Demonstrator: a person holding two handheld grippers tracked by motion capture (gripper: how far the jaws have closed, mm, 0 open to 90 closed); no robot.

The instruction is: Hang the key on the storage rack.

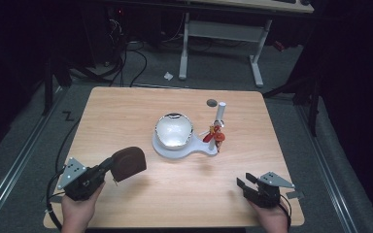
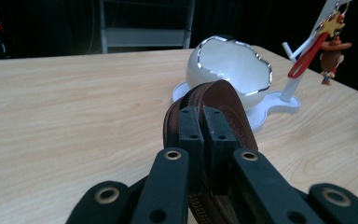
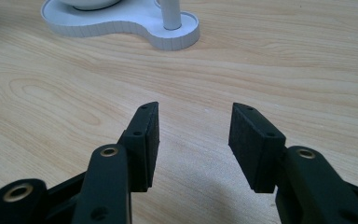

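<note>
Left tongs [image 1: 108,166] pinch the brown zip pouch [image 1: 127,163] by its edge, jaws pressed tight on it, pouch held just off the surface [image 1: 126,111]; pickup looks done, placing is left, likely toward the white eggshell bowl [image 1: 174,130] on its stand [image 1: 184,149], well ahead; right tongs [image 1: 245,186] rest spread and empty, far from the pouch.

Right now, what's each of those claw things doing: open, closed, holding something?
Left gripper: closed on the brown zippered pouch, held above the table.
Right gripper: open, nothing between its jaws, low over the bare wood.
</note>
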